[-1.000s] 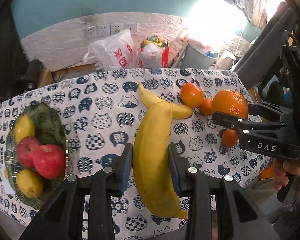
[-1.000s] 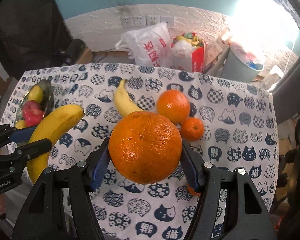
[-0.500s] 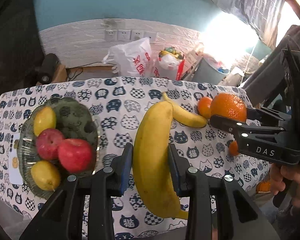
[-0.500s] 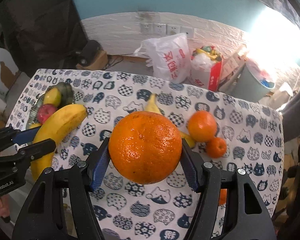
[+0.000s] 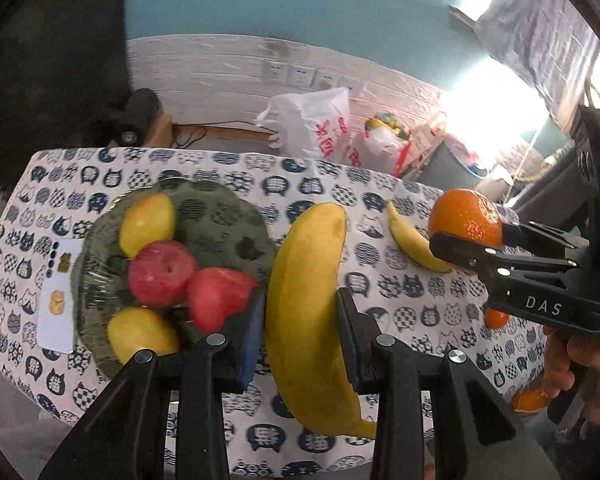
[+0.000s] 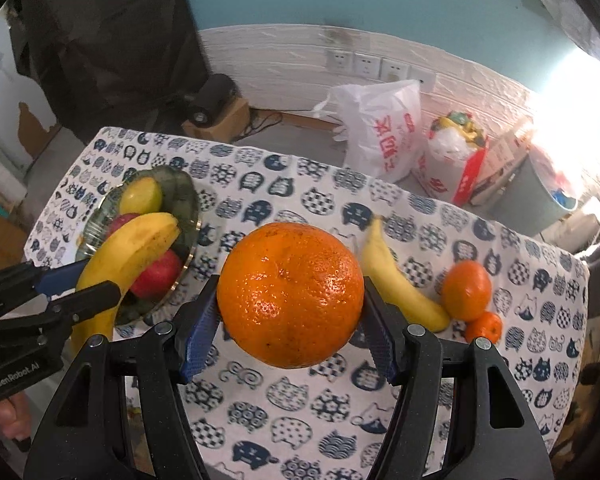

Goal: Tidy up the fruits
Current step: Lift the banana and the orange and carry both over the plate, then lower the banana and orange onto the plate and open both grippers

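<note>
Covering the table (image 6: 380, 408), a white cloth printed with blue cat faces is seen beneath both handheld grippers. A green glass plate (image 5: 220, 216) is set at the cloth's left end, holding two yellow pears and two red apples (image 5: 162, 272). A large banana (image 5: 308, 304) is clamped lengthwise between the blue pads of the left gripper (image 5: 300, 320), raised above the cloth just to the right of the plate; in the right wrist view its tip is seen over the plate's rim. A big orange (image 6: 290, 294) is gripped firmly at its sides by the jaws of the right gripper (image 6: 290, 320), held clear of the table near its middle. A second, smaller banana (image 6: 396, 280) is left lying on the cloth to the right, its lower end beside a mid-sized orange (image 6: 466, 290), against which a small mandarin (image 6: 485, 326) is nestled. A white card (image 5: 58, 296) with small printed figures is laid flat left of the plate. Plastic bags (image 6: 380, 132) are seen on the floor behind the table, below a row of wall sockets.
</note>
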{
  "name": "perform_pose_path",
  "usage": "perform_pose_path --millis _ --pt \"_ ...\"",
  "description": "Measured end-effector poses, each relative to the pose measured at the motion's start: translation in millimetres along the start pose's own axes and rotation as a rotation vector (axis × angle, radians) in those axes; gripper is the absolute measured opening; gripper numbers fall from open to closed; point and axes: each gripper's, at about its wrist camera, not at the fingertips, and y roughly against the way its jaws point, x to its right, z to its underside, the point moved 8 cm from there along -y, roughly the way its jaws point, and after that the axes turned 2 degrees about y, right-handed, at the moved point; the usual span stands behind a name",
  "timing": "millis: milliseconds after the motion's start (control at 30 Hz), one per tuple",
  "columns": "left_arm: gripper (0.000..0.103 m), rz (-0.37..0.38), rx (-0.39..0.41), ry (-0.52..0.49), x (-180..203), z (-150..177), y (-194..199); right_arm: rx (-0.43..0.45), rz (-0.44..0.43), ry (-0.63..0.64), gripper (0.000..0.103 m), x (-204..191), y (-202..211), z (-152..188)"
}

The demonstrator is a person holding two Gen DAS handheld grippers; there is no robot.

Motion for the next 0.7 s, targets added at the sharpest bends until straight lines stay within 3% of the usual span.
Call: perform_pose_path --millis 700 --pt "0.035 -0.063 0.026 0.216 -123.7 -5.7 0.9 -0.058 -0.066 0.105 0.066 -91.5 -67.8 -40.3"
